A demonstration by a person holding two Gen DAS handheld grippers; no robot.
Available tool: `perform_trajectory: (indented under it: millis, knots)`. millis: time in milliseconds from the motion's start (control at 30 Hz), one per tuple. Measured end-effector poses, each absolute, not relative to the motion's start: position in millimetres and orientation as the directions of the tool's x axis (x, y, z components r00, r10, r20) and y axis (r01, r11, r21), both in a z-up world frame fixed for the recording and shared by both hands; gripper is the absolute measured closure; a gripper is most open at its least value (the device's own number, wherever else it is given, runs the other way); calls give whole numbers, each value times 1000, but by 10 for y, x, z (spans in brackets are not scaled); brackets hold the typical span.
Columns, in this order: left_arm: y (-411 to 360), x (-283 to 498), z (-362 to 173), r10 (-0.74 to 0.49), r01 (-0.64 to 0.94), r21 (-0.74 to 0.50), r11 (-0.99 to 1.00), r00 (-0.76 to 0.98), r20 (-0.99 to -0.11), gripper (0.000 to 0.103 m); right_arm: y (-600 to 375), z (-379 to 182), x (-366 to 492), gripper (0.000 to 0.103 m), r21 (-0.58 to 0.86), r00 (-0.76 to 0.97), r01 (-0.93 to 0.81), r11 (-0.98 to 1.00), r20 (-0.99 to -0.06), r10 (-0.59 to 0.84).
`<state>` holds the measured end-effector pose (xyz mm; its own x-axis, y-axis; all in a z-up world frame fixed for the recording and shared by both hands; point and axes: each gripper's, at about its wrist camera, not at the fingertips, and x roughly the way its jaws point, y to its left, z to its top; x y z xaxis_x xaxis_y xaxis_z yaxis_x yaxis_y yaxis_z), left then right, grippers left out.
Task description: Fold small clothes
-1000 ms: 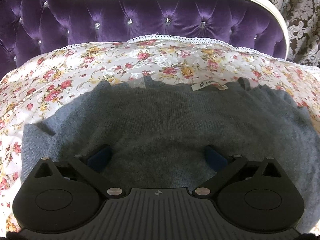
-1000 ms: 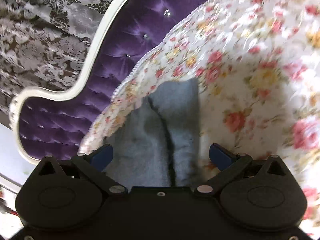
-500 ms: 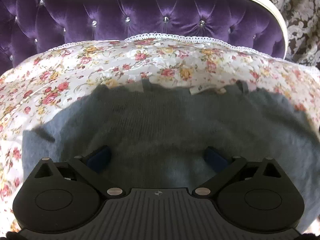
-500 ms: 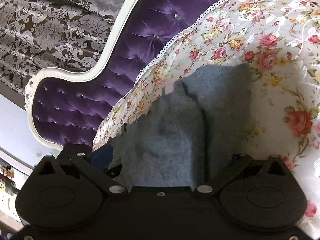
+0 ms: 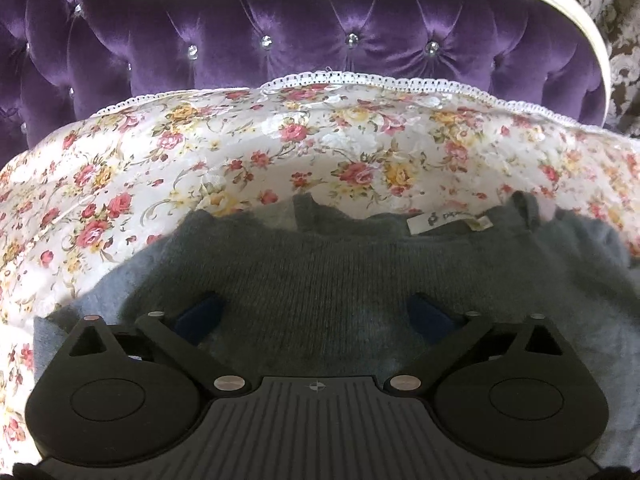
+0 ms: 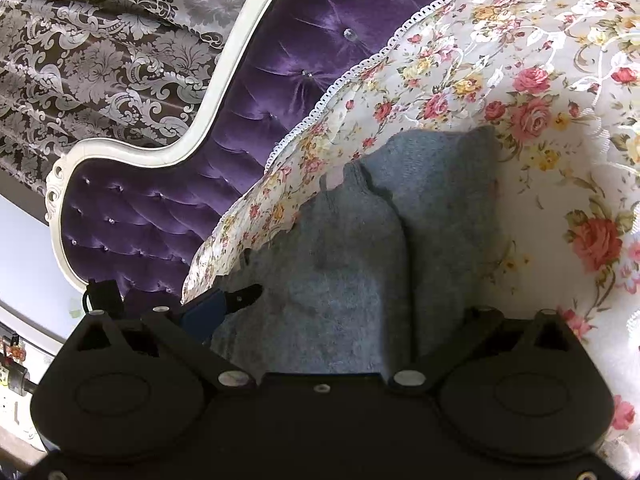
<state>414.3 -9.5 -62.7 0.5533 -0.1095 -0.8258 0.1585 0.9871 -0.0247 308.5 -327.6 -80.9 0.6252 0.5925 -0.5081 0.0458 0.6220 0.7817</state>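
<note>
Folding from this position carries three risks. First, your left gripper [image 5: 316, 312] stands with jaws wide apart over the middle of the sweater [image 5: 320, 276], well back from the collar and its label [image 5: 448, 222]; closing there would bunch a single knit layer instead of catching an edge, and the fold would come out crooked. Second, the cover [image 5: 200, 168] under the garment looks slick, so a drag could slide the whole sweater instead of turning it over. Third, at your right gripper [image 6: 336, 312] only the left blue pad [image 6: 202, 312] is visible; the right one lies hidden under the cloth, so I cannot tell whether those jaws are gripping. If they are not, a lift leaves the fabric behind.

The sweater lies spread on the cover, collar towards the headboard [image 5: 280, 40]. In the left wrist view it fills the space between and ahead of the fingers. In the right wrist view a doubled-over portion, probably a sleeve or side, runs straight forward from between the jaws, its far end resting on the cover.
</note>
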Motion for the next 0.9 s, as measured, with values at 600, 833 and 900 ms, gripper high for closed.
perform_trajectory:
  millis: [600,833,900]
  knots:
    - [655,2766,-154,-63,103,13,995,689,-722,10,-3102,-754,3012,1,681,620,-42,731,-556,553]
    - [963,2827,-219,-72,79,-25,997,671,-738,10,-2920,-663,2952,25,522,629,-41,852,-649,428]
    - [1078,2892,-238,-82,47,-68,997,652,-753,10,-2921,-641,2959,37,492,623,-13,871,-677,392]
